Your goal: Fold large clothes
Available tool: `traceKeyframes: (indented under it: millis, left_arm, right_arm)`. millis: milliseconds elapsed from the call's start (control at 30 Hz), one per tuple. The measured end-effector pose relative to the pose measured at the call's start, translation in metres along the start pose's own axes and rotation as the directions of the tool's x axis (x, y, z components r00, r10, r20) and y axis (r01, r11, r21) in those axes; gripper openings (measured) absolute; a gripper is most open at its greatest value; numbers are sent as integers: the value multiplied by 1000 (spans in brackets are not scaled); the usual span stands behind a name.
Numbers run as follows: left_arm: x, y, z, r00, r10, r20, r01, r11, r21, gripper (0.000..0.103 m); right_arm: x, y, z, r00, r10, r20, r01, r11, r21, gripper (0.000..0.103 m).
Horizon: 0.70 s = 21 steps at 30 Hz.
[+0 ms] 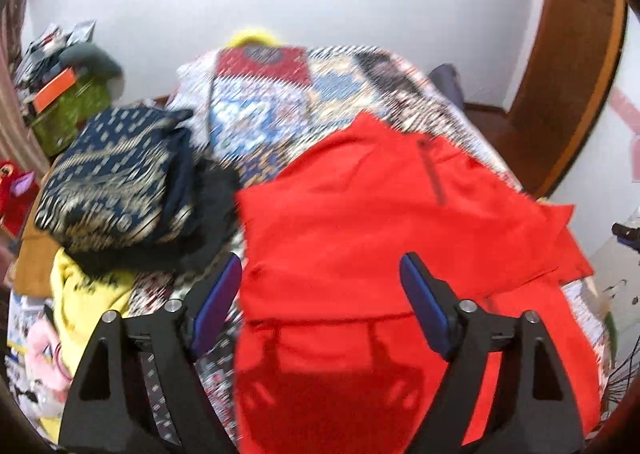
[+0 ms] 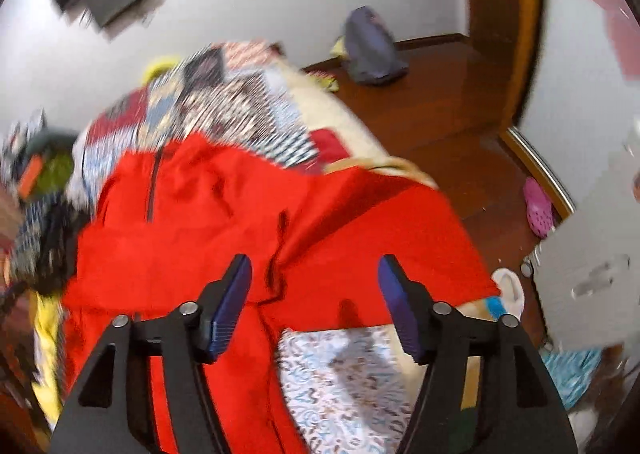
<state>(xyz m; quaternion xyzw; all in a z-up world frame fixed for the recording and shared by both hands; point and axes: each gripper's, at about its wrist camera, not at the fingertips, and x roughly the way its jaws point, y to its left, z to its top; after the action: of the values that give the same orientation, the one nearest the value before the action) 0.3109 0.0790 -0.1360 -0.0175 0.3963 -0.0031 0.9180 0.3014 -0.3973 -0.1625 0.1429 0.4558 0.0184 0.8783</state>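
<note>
Tools (image 1: 320, 286) (image 2: 314, 286) — two, both released — above one red garment (image 1: 380, 205) (image 2: 240, 213) on bed (image 1: 260, 105).

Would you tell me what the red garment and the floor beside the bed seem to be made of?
Red garment: probably a thin, smooth synthetic weave, going by its flat matte colour, sharp creases and dark zip. Floor: looks like polished reddish-brown wood or laminate, with a faint sheen; the blur hides the grain.

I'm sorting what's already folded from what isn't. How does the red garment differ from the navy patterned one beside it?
The red garment is plain with a dark zip; the navy patterned garment carries a pale woven-looking print. The red one lies spread across the patchwork bedspread, only partly folded; the navy one is a compact folded bundle on top of other clothes. Both are on the bed, free of either claw.
</note>
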Motion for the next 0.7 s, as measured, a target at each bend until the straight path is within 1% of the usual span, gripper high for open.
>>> traceKeyframes:
  millis: [67, 167, 333, 467, 600, 700]
  left_arm:
    - [4, -16, 6, 1000, -16, 10, 16, 999, 29, 82]
    - [16, -36, 11, 999, -37, -3, 37, 998, 55, 82]
    - [46, -61, 6, 992, -107, -72, 111, 993, 48, 82]
    - [73, -75, -5, 981, -129, -144, 135, 990, 38, 82]
    - [89, -81, -14, 974, -132, -185, 139, 990, 30, 82]
    - [98, -80, -18, 971, -125, -204, 133, 991, 25, 82]
  right_arm:
    - [-4, -17, -1, 1000, -21, 8, 20, 998, 56, 64]
    - [6, -46, -6, 999, -36, -26, 39, 988, 149, 64]
    - [37, -88, -28, 992, 24, -126, 16, 951, 309, 64]
    - [65, -107, -41, 982, 57, -181, 19, 919, 393, 64]
    - [77, -125, -46, 981, 67, -182, 22, 892, 451, 64]
    - [86, -133, -38, 987, 33, -157, 48, 873, 486, 64]
